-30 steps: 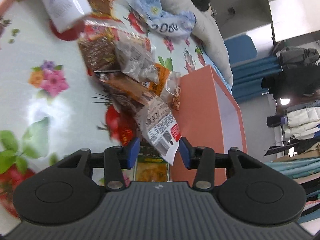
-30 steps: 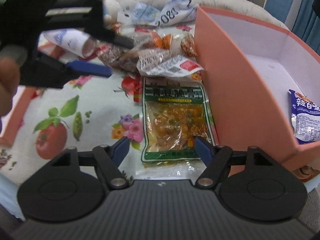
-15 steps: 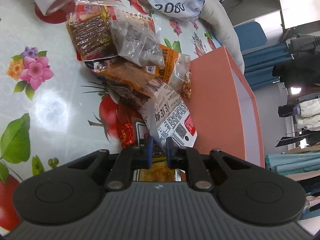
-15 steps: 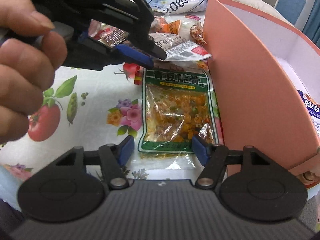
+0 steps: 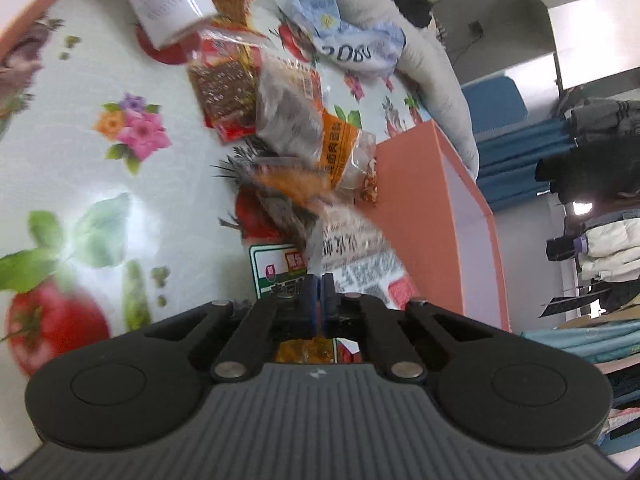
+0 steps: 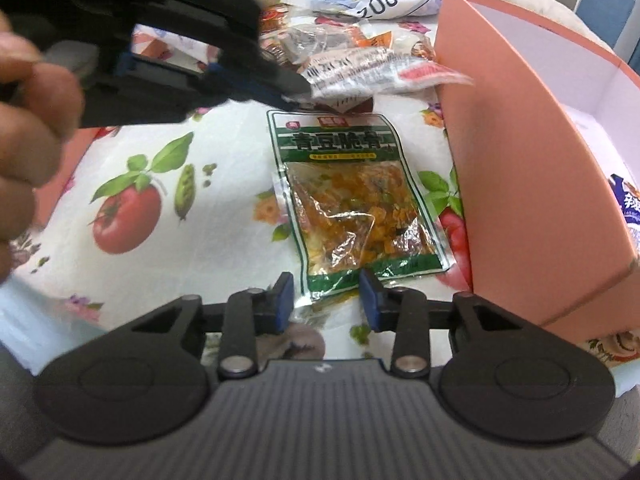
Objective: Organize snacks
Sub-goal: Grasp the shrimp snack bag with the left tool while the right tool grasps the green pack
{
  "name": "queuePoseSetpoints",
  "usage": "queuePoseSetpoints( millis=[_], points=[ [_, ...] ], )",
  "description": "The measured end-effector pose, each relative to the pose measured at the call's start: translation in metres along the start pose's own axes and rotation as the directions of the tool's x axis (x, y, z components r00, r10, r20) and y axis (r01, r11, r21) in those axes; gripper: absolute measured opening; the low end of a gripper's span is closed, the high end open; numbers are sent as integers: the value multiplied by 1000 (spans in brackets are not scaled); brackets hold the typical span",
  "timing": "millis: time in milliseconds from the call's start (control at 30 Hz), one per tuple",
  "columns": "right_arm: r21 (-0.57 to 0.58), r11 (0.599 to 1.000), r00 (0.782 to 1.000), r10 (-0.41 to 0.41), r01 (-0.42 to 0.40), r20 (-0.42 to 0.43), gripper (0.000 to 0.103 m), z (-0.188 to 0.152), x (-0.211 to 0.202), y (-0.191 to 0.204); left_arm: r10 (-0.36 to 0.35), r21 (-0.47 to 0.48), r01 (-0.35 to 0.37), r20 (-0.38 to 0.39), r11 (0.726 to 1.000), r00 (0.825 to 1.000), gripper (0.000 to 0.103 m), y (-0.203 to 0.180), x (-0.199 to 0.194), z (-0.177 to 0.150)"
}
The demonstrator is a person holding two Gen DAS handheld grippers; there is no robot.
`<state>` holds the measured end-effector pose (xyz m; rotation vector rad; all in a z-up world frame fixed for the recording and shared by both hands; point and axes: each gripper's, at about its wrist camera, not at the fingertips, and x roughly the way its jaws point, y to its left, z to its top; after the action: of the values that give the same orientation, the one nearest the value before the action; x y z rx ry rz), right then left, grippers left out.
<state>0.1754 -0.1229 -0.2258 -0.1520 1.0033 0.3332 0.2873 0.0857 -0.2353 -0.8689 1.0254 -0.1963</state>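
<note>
The left gripper (image 5: 319, 294) is clamped on a corner of the white packet (image 6: 372, 72), lifted beside the box (image 6: 520, 152) — so thin a pinch may slip. The right gripper (image 6: 326, 300), jaws just closing yet apart, straddles the green packet (image 6: 352, 196) flat on the table (image 6: 224, 208); closing may only crumple the edge. Two grippers, one box, one blue packet (image 6: 630, 208) inside — the pile behind is too jumbled to count.
</note>
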Motion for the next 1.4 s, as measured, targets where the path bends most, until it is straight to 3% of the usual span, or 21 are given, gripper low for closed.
queuePoseSetpoints(
  millis=[433,500,767,1033,1133,1200,1267,1400],
  points=[
    [0,996,996,84,-84,-27,31,-15,-23,8,53,9,-54,84,999,995,0,26,-95,-40],
    [4,995,994,99,-99,-38,21,-18,-24,10,67,9,-68,93,998,993,0,32,-107,-46],
    [17,990,990,141,-140,-14,22,-23,-37,11,199,55,-207,118,977,973,0,55,-147,-72],
    [-3,986,985,164,-165,58,27,-20,-60,-1,251,29,-257,123,966,960,2,71,-162,-87],
    [-10,986,983,167,-167,71,33,-18,-62,-6,269,17,-273,121,962,955,11,69,-162,-90],
    [-8,986,983,165,-165,81,39,-15,-63,-9,286,17,-290,121,957,950,38,66,-162,-89],
    [-11,985,981,171,-171,90,53,-11,-63,-11,297,42,-304,132,952,946,56,58,-162,-89],
    [-47,982,977,186,-182,104,70,-3,-60,-10,315,90,-329,148,940,938,70,44,-159,-83]
  ],
)
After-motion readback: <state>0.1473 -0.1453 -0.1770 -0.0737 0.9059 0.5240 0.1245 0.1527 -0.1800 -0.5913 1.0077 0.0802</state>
